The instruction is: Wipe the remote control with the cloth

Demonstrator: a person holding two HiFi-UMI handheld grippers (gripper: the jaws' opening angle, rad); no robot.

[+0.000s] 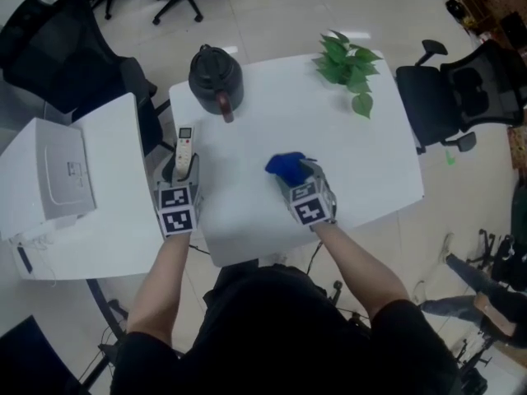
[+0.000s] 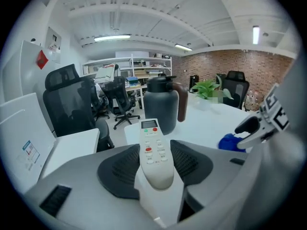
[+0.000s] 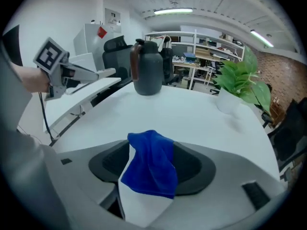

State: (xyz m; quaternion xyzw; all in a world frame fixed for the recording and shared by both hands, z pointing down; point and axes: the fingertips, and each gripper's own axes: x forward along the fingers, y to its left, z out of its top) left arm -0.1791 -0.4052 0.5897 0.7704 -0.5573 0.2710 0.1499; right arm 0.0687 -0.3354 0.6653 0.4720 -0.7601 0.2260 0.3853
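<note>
A white remote control (image 1: 184,149) (image 2: 151,140) sticks out forward from my left gripper (image 1: 183,169) (image 2: 154,163), buttons up, at the left edge of the white table (image 1: 354,146). Both dark pads press its sides, so this gripper is shut on it. To the right, a blue cloth (image 1: 285,165) (image 3: 149,166) lies crumpled between the fingers of my right gripper (image 1: 296,178) (image 3: 147,171), low over the middle of the table. Those jaws stand wide apart and the cloth hangs loose across the gap, draped onto the right-hand pad (image 3: 192,166). Each gripper shows in the other's view.
A black jug (image 1: 216,79) with a brown handle stands at the table's far left corner, beyond the remote. A green potted plant (image 1: 347,62) is at the far right. A white box-shaped machine (image 1: 62,171) sits on the neighbouring desk at left. Black office chairs (image 1: 461,89) ring the table.
</note>
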